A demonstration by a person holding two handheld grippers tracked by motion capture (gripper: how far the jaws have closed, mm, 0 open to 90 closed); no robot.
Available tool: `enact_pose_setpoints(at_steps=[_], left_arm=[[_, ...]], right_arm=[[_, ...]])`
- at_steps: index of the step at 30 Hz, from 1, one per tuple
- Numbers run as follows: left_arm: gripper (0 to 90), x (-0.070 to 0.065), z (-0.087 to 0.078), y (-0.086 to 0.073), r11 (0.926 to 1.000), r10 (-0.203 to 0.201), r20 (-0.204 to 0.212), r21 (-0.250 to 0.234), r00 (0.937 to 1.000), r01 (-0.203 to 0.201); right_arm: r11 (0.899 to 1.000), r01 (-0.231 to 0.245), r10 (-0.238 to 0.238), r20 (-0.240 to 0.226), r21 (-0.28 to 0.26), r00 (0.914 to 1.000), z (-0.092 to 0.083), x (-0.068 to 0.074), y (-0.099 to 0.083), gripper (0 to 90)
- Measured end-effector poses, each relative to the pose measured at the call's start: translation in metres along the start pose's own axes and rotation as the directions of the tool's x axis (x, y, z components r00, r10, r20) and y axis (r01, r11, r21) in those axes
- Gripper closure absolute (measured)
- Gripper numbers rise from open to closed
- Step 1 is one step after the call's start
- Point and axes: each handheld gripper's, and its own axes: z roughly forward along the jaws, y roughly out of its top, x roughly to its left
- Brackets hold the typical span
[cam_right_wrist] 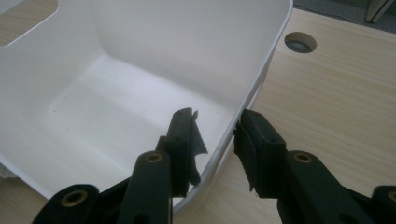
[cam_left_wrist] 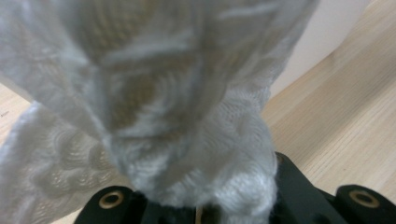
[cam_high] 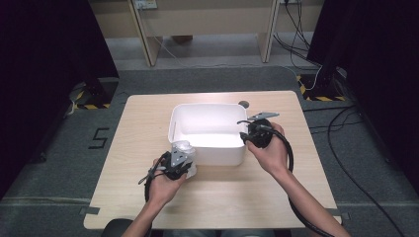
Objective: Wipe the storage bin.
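A white knitted cloth (cam_left_wrist: 154, 102) bunches up over the jaws of my left gripper (cam_high: 180, 159), which is shut on it. Gripper and cloth (cam_high: 183, 148) sit at the near left corner of a white plastic bin (cam_high: 207, 106), outside its front wall. My right gripper (cam_high: 245, 137) is at the bin's right wall. In the right gripper view its jaws (cam_right_wrist: 215, 133) straddle that wall (cam_right_wrist: 187, 46), one jaw inside and one outside, with a gap showing at the inner pad. The bin's floor looks bare.
The bin stands mid-table on a light wooden top (cam_high: 148, 123). A round cable hole (cam_high: 243, 104) lies just behind the bin's far right corner. Black cables trail off the table's right side. Table legs and floor cables are beyond the far edge.
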Motion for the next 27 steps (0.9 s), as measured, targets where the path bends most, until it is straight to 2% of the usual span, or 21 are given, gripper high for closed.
enact_pose_setpoints(at_steps=[8,14,27], left_arm=[[81.7,-0.001,0.006,-0.004,0.9997,0.002,0.004,0.023,1.0,-0.002],[81.7,-0.002,0.007,-0.004,0.9997,0.0,0.006,0.022,1.0,0.0],[81.7,-0.008,-0.002,0.01,0.9997,0.015,0.014,-0.019,0.9998,-0.015]], right_arm=[[1.0,-0.003,0.003,-0.002,0.0,1.0,0.0,0.0,0.0,66.2],[1.0,-0.006,0.006,-0.003,0.0,1.0,0.0,0.0,0.0,66.1],[1.0,-0.01,0.01,-0.003,0.0,1.0,0.0,-0.001,0.0,66.1]])
